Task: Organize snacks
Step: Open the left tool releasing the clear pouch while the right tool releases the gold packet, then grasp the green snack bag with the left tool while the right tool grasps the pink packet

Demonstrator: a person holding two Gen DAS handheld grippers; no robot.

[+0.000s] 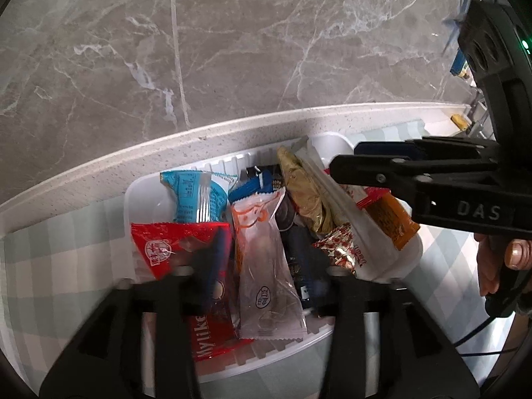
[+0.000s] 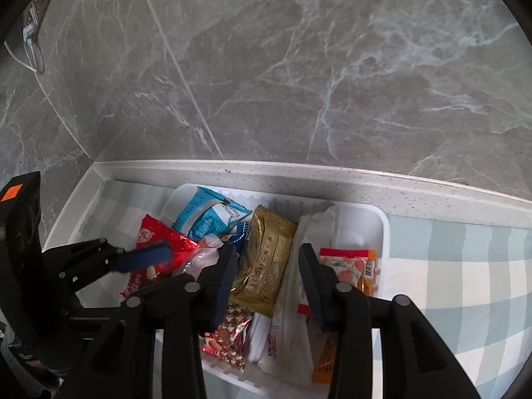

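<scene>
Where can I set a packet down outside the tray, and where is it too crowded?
Bare checked cloth lies right of the white tray; another strip lies left of it, up to the counter's raised edge. Inside the tray, only the corner beside the blue packet is bare. The rest is packed, and both grippers hover there.

We take this for a home kitchen: a speckled worktop meets a grey marble-tiled wall, under a checked cloth, with perhaps a socket at left.
</scene>
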